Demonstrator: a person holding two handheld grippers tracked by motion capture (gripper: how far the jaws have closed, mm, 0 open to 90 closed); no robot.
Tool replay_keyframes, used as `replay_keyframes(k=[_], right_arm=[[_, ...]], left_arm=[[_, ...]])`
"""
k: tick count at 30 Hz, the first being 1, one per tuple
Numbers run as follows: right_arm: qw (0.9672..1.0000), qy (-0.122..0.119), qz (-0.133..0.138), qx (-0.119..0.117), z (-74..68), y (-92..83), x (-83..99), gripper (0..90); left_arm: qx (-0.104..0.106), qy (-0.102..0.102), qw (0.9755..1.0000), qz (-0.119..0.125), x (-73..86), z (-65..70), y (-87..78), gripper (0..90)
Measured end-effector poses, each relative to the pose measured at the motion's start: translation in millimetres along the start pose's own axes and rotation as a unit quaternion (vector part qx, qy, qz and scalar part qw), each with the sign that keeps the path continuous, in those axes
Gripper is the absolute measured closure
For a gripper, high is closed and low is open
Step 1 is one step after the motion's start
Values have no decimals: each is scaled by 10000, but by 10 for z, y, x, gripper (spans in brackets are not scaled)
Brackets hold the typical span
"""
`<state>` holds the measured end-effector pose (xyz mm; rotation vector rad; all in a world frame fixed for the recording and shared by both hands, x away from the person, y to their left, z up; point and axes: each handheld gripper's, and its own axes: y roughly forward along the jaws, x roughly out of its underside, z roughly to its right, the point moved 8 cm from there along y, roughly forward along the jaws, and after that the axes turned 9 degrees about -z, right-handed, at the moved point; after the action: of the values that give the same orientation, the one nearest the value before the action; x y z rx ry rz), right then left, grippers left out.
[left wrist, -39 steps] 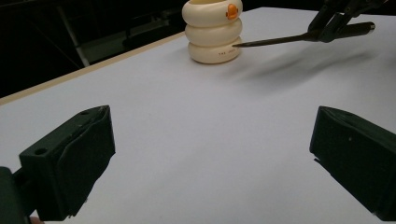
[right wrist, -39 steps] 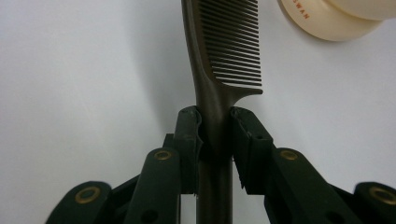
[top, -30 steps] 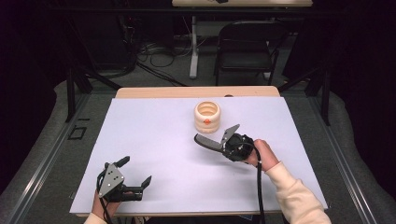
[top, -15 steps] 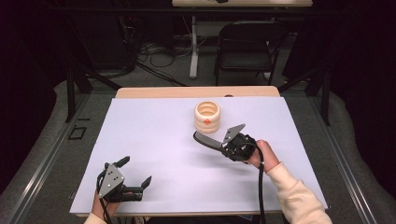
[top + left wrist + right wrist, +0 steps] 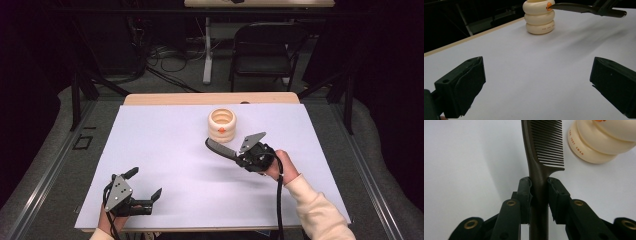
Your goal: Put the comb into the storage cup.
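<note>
Evidently right claw (image 5: 538,192) clamped the comb (image 5: 544,147) by its handle beside the ringed holder (image 5: 222,126); left claw (image 5: 142,192) stood apart; best lowered tip-first, kept upright.

Comb (image 5: 541,155) tip and cream holder (image 5: 604,142) top beyond the frame edge.

From above our side of the table (image 5: 165,150) we look forward and down over its whole white top. Our left gripper view sits low near the surface, facing across it to the cream ringed holder (image 5: 539,17) — which our right gripper view sees from close range, alongside the comb (image 5: 541,152).
</note>
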<state>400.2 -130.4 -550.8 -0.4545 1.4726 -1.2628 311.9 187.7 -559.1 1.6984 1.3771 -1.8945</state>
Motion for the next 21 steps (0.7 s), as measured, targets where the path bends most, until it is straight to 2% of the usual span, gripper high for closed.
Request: replay_keyframes(k=[21], right_arm=[[9984,95,552,71,22,-128,-97,726]], left_arm=[[2,8,10000,-4,-1,7,1,2]])
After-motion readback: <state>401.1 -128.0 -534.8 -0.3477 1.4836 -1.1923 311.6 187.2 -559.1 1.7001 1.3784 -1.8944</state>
